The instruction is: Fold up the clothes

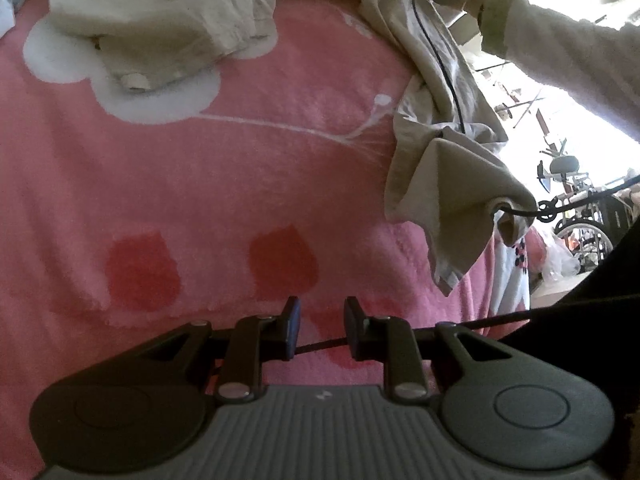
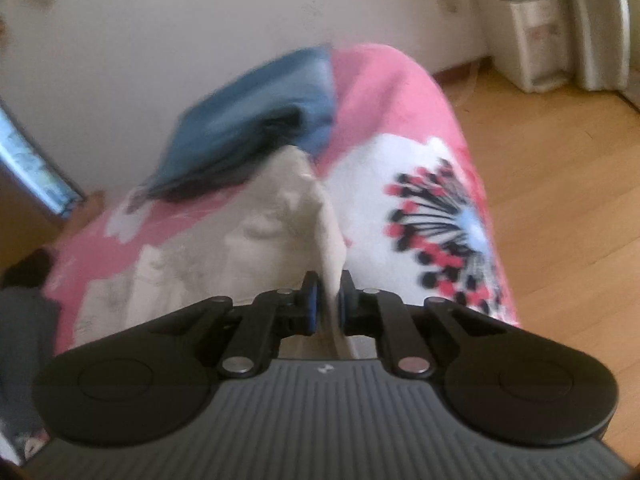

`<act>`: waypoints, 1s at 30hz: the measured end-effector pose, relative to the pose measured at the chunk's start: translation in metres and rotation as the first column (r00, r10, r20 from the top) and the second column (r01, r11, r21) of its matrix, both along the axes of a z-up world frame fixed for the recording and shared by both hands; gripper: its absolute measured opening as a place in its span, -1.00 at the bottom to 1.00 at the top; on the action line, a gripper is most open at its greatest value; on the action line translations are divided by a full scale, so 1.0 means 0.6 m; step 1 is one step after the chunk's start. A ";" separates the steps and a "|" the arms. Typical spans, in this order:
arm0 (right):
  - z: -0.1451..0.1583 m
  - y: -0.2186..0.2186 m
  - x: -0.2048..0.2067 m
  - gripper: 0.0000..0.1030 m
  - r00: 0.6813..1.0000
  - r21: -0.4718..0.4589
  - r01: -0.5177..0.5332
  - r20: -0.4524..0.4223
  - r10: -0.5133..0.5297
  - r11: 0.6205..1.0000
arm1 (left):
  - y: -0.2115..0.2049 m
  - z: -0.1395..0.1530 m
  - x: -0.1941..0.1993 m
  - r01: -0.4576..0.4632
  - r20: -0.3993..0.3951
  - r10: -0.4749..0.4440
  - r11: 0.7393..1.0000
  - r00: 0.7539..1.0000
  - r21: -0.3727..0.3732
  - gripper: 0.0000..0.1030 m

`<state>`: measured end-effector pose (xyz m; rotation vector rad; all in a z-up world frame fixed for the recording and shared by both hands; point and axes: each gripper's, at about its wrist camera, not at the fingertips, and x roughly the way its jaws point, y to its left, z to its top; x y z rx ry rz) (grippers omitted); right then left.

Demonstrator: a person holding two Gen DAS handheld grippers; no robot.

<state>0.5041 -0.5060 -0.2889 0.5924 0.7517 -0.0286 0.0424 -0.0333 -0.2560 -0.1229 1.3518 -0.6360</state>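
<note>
A cream garment lies crumpled on a pink flowered blanket; part of it is lifted and hangs down on the right. My left gripper hovers open over the blanket near its front, nothing between its fingers. In the right wrist view my right gripper is shut on a raised fold of the cream garment, which trails away to the left over the blanket. A person's hand and pale sleeve reach in at the upper right of the left wrist view.
Folded blue clothes sit stacked at the far end of the blanket by a white wall. Wooden floor lies to the right of the bed. A black cable runs over the hanging cloth. Wheeled equipment stands at right.
</note>
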 end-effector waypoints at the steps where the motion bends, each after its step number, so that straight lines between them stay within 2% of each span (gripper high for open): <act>1: -0.001 -0.006 -0.003 -0.81 1.000 0.027 0.006 0.004 -0.006 1.000 | -0.001 -0.002 0.002 0.006 0.005 -0.006 1.000 1.000 0.002 -0.55; 2: 0.002 -0.012 -0.009 -0.80 1.000 0.044 0.017 0.010 -0.018 0.999 | -0.002 -0.003 0.005 0.013 0.011 -0.013 1.000 1.000 0.004 -0.55; 3: 0.009 -0.017 -0.020 -0.66 0.999 0.047 0.034 0.018 -0.035 0.998 | -0.002 -0.005 0.008 0.015 0.014 -0.015 1.000 1.000 0.002 -0.54; 4: 0.017 -0.023 -0.034 -0.40 0.999 0.051 0.043 0.028 -0.044 0.998 | -0.001 -0.006 0.013 0.018 0.018 -0.018 1.000 1.000 0.000 -0.54; 6: 0.036 -0.042 -0.076 -0.10 0.997 0.068 0.044 0.056 -0.048 0.997 | 0.003 -0.008 0.025 0.026 0.030 -0.026 1.000 0.999 -0.006 -0.50; 10: 0.082 -0.097 -0.208 -0.10 0.986 0.140 0.065 0.143 -0.085 0.988 | 0.005 -0.008 0.064 0.059 0.065 -0.056 0.998 0.996 -0.039 -0.36; 15: 0.158 -0.139 -0.450 -0.10 0.975 0.164 0.092 0.187 -0.123 0.982 | -0.017 -0.006 0.119 0.185 0.130 -0.170 0.977 0.977 -0.109 -0.18; 20: 0.256 -0.119 -0.720 -0.10 0.956 0.080 0.171 0.229 -0.186 0.982 | -0.055 -0.010 0.138 0.354 0.223 -0.311 0.916 0.924 -0.188 0.01; 22: 0.300 -0.103 -0.818 -0.10 0.940 0.036 0.238 0.243 -0.239 0.971 | -0.063 -0.021 0.137 0.381 0.251 -0.325 0.898 0.912 -0.221 0.01; 24: 0.344 -0.084 -0.903 -0.10 0.920 -0.013 0.312 0.252 -0.299 0.950 | -0.071 -0.028 0.134 0.379 0.256 -0.318 0.893 0.913 -0.242 0.01; 25: 0.352 -0.071 -0.931 -0.10 0.916 -0.023 0.332 0.245 -0.316 0.943 | -0.074 -0.030 0.131 0.370 0.250 -0.309 0.894 0.918 -0.253 0.01; 30: 0.301 0.010 -0.989 -0.08 0.937 0.019 0.321 0.138 -0.321 0.947 | -0.089 -0.044 0.118 0.316 0.176 -0.276 0.912 0.945 -0.262 0.01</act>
